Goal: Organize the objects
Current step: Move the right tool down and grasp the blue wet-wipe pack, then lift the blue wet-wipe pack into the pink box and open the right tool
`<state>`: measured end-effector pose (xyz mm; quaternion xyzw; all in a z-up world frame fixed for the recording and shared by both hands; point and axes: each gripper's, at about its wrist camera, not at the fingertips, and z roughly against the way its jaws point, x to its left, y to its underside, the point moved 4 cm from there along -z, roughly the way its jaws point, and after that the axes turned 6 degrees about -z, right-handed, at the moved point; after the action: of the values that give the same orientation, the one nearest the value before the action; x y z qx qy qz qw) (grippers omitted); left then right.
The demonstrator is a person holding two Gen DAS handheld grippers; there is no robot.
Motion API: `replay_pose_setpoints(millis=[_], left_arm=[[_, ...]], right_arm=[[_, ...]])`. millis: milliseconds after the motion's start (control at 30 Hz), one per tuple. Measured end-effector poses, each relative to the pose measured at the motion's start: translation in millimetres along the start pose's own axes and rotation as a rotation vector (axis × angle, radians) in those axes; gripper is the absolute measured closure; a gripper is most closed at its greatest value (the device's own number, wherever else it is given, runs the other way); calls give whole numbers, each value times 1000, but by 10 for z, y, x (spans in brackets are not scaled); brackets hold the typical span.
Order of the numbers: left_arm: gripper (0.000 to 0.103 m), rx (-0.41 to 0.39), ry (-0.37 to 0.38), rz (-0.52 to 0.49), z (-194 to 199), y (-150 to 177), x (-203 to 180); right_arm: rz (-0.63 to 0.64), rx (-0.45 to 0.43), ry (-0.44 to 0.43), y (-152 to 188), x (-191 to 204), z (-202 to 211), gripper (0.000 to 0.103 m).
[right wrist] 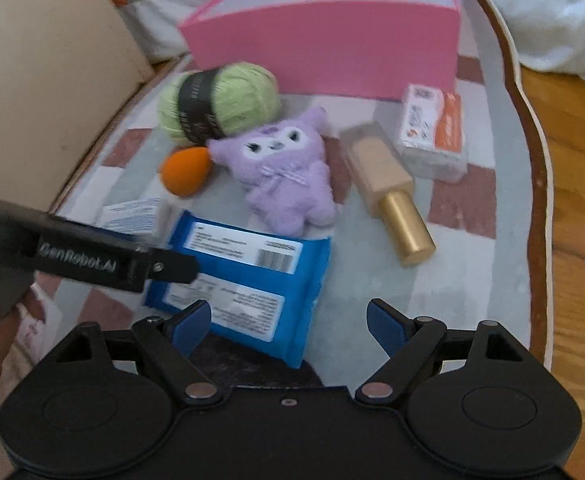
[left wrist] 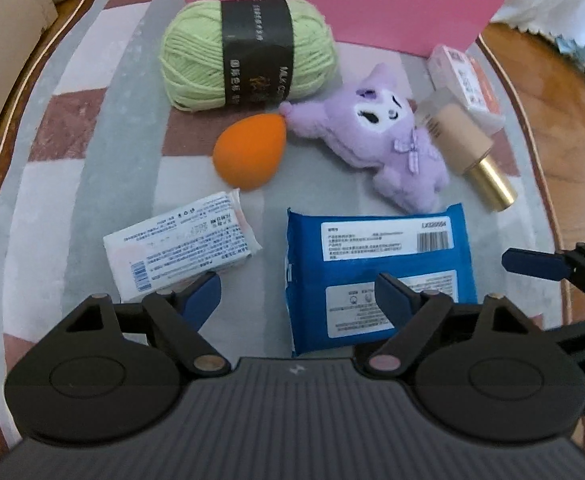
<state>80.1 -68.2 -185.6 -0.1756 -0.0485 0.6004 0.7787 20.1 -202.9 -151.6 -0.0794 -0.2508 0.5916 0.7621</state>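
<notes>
Items are spread on a grey-checked mat (left wrist: 104,184) before a pink box (right wrist: 324,52): green yarn (left wrist: 248,54), an orange sponge (left wrist: 250,152), a purple plush (left wrist: 392,136), a gold-capped bottle (right wrist: 388,188), two tissue packs (left wrist: 180,242) (right wrist: 432,132) and a blue wipes pack (left wrist: 376,276). The left gripper (left wrist: 298,294) is held wide over the near edges of the wipes and the white tissue pack, gripping nothing. The right gripper (right wrist: 288,326) is spread wide, empty, over the wipes' corner.

Green yarn (left wrist: 248,54), purple plush (left wrist: 388,136), blue wipes pkt (left wrist: 376,276) flat, pink box (left wrist: 340,0) behind
</notes>
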Motion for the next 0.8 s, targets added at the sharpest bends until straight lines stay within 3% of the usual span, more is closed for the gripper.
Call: replay_pose_setpoints(millis=[167, 233, 300, 400, 600, 800], left_arm=[[33, -3, 16, 13, -51, 0, -14], [44, -16, 38, 22, -41, -11, -14], [62, -18, 95, 60, -38, -4, -7], [64, -31, 119, 83, -27, 35, -9], [64, -30, 189, 138, 40, 113, -4], [64, -105, 222, 117, 345, 82, -80]], right_arm=[[-42, 68, -15, 18, -34, -152, 23], [-48, 52, -17, 41, -4, -150, 26], [-45, 40, -26, 49, 24, -144, 47], [-44, 45, -48, 52, 58, -134, 58], [-28, 36, -45, 58, 106, -123, 58], [-6, 25, -65, -40, 146, 24, 53]])
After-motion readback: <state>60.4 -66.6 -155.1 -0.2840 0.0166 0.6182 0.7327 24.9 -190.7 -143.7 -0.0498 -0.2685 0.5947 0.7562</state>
